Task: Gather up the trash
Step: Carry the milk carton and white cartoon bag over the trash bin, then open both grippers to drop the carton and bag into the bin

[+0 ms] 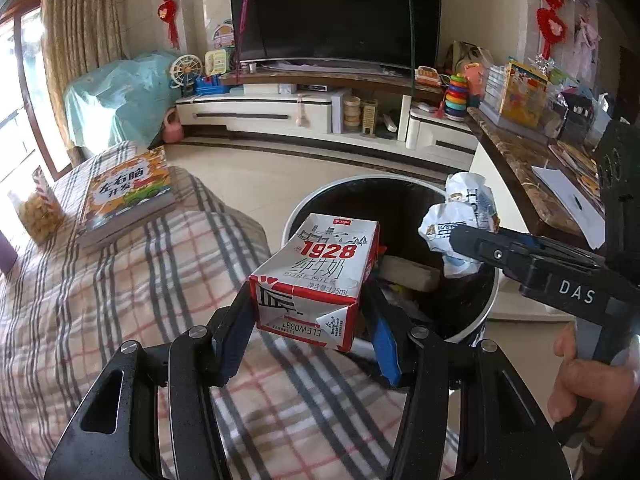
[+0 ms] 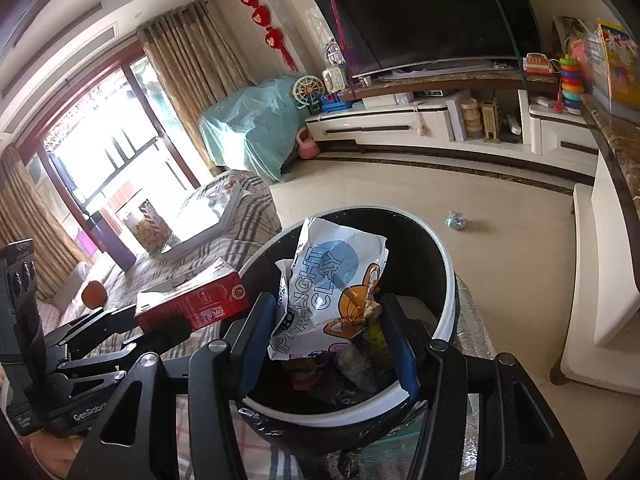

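Here, two hand-held claws hang over a round black trash bin with a white rim (image 1: pixel 486 312), each carrying a piece of rubbish. The left claw (image 1: pixel 310 316) is partly closed, its black and blue fingers (image 1: pixel 384 340) pressing the two sides of a small red-and-white cardboard milk carton (image 1: pixel 320 276), which lies tilted with its far end reaching over the near rim of the bin. The right claw (image 2: pixel 328 332) is likewise partly closed, gripping a crumpled white plastic clay wrapper printed with blue circles and an orange cartoon figure (image 2: pixel 332 288); the wrapper stands up between the blue pads, directly above the bin's dark opening, where other scraps already lie. In the left wrist view, a person's hand (image 1: pixel 592 384) shows at the right edge, holding the right claw's handle. The bin stands just beside a sofa covered in a pink, grey and white checked blanket (image 1: pixel 100 300). On that blanket, well apart from the bin, rest a colourful orange children's book (image 1: pixel 128 196) and a clear bag of yellow snacks (image 1: pixel 38 212). Farther off on the pale tiled floor (image 2: pixel 500 200) lies a small crumpled bluish scrap (image 2: pixel 456 221). Against the far wall, a large dark television (image 1: pixel 336 12) sits on a white low cabinet (image 1: pixel 256 114).
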Available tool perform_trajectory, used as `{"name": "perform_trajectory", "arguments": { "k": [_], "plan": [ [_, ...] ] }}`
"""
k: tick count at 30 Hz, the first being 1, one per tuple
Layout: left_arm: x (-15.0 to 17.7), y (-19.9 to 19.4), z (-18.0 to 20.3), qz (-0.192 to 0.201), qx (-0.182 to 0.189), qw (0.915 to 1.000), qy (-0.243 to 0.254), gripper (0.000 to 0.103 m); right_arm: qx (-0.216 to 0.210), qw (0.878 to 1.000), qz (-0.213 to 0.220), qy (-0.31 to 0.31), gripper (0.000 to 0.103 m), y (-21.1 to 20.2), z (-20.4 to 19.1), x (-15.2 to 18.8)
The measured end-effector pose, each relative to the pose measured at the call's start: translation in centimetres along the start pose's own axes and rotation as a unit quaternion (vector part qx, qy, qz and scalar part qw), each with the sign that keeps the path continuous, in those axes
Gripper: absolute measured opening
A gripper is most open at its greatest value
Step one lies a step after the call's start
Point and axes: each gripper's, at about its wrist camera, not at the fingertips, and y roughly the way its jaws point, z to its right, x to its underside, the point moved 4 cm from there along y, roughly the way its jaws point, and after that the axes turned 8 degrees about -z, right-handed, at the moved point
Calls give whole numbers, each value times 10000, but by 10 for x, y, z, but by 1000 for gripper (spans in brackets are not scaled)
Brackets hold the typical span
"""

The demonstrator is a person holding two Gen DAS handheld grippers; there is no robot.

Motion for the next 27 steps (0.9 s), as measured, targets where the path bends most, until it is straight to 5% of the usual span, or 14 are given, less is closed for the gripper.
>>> {"name": "perform_trajectory", "arguments": {
  "k": [23, 27],
  "plan": [
    [-12, 20, 13, -220, 164, 9996, 46, 53, 85, 9996, -247, 45, 59, 8, 9, -11],
    [-10, 20, 11, -299, 171, 9994, 31, 62, 118, 9996, -238, 120, 68, 8, 12, -12]
  ]
}}
